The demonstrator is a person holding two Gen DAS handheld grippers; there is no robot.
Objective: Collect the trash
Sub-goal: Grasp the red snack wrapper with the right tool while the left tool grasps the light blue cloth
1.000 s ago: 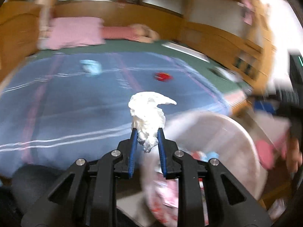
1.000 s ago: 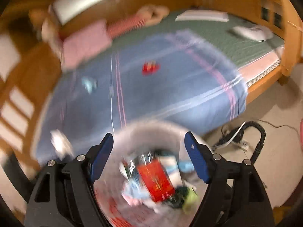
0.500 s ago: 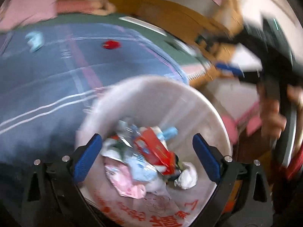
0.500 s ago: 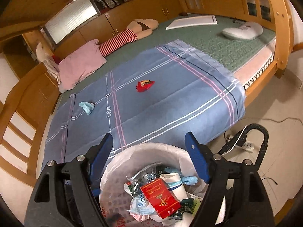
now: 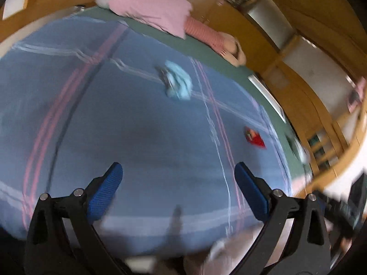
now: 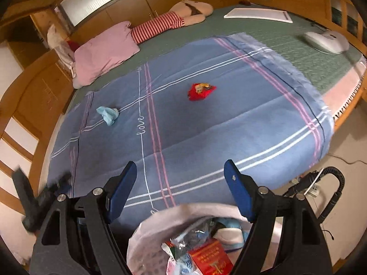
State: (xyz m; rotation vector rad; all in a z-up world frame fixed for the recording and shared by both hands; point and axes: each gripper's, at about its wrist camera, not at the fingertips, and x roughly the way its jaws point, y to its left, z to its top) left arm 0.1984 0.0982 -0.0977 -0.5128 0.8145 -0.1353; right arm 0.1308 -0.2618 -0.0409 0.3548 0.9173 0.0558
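Trash left on the bed: two bits, both on the blue blanket (image 6: 206,123). Light-blue crumpled wad (image 6: 107,114) sits toward the pillow end, near the pink pillow (image 6: 103,55); looks like soft tissue or thin plastic w/ a darker bit tucked in one side, can't tell which material. Red wrapper (image 6: 200,90) lies mid-blanket, well apart from the blue one, crinkled foil look w/ yellowish print on top. In left wrist view same pair: blue wad (image 5: 177,82) ahead, red wrapper (image 5: 254,137) off to the right, frame motion-blurred.

Handling, my guess: both v. light, soft, will crush not resist. Wad: pinch across the bulk, anywhere works. Wrapper: thin, prob slippery, lies low on soft fabric, so pinch a raised fold or risk grabbing blanket w/ it.

Left gripper (image 5: 177,189) jaws spread wide, nothing between them, hovering over near part of blanket, roughly pointed at blue wad. Right gripper (image 6: 180,189) also wide apart, empty, above the bin.

Trash bin (image 6: 160,224) w/ whitish liner at foot of bed, just below right gripper; already holds a red carton, clear plastic, tissue bits.

Outward: striped stuffed doll (image 6: 174,21) beyond pillow, white flat board (image 6: 257,15) and a white rounded device (image 6: 325,41) on green mattress cover. Power strip + cables on floor by bed corner.
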